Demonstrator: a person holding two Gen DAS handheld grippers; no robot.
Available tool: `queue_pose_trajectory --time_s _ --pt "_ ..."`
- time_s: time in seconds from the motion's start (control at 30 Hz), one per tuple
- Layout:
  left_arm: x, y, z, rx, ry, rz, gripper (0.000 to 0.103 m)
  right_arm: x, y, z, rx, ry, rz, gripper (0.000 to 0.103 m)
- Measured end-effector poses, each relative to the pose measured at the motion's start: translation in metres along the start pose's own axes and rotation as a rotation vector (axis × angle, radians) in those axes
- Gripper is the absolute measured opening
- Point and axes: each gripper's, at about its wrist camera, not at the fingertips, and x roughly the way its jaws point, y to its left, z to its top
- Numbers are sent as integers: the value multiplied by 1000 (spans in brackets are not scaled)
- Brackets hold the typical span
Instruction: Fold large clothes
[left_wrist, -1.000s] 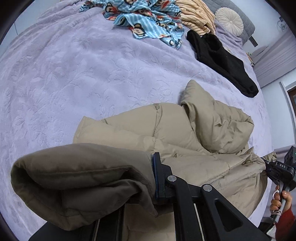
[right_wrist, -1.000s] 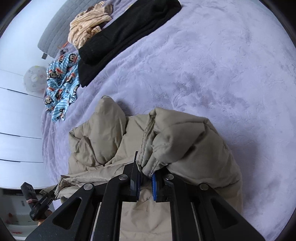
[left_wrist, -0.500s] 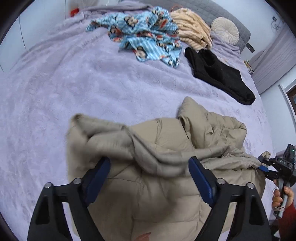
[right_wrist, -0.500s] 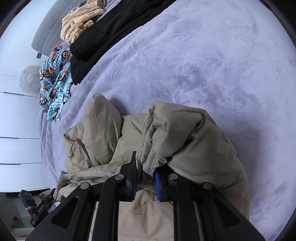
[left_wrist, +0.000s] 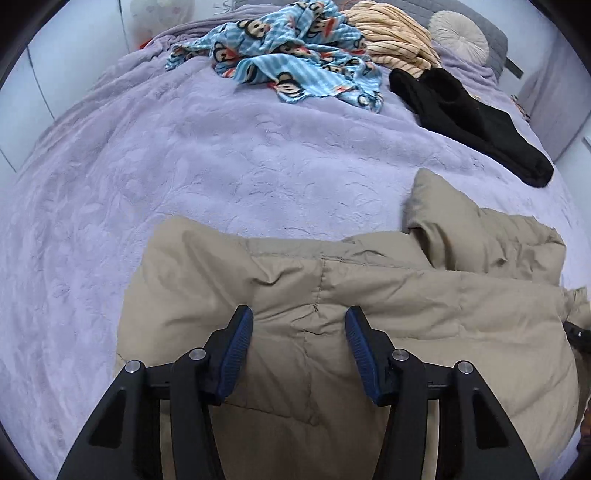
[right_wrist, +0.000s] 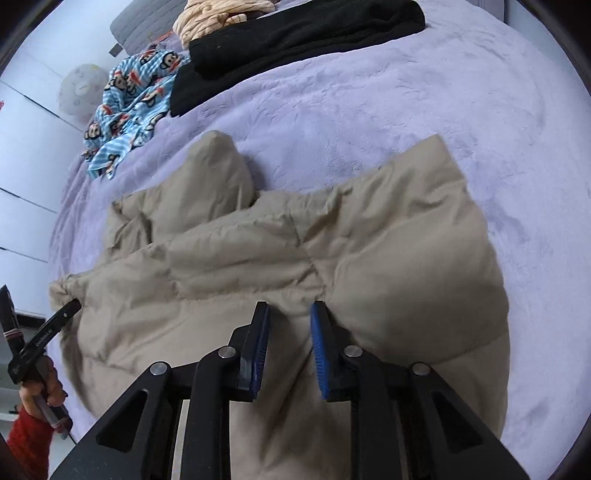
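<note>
Both claws are letting go: a second ago each was clenched on a bunched fold of the puffy beige quilted down jacket, and now that fold is lying spread flat on the near part of the lilac embossed plush bedspread. Jaws of the left gripper are standing released after flaring wide and narrowing again, nothing pressed between them; those of the right gripper are hanging narrowly apart above the cloth, also released. To fold well, each claw should be re-pinching an outer edge, lifting evenly and laying one half squarely over the other, I judge. Small print on the other tool's handle is showing at far left, too tiny to read
</note>
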Motion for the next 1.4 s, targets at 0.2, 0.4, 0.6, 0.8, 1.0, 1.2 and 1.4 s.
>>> queue_pose_trajectory --time_s 0.2,0.4,0.6,0.8,1.0,1.2,1.4 --pt "28 -11 6 54 -58 9 56 34 -15 16 48 -34 26 5" --pt "20 -16 17 33 -48 51 56 35 -15 23 108 -34 16 4" --pt "-63 -56 -3 187 -127 -264 56 -25 53 2 -62 -114 206 13" --pt "-2 -100 -20 251 -48 -232 56 48 90 -10 -164 16 201 10" --pt "26 -100 0 227 -46 -224 56 71 64 7 -92 44 258 0" --pt "7 -40 14 216 -84 -64 56 24 26 21 -153 0 123 0" --pt "33 18 22 103 -58 -30 58 12 -78 38 163 -61 62 0"
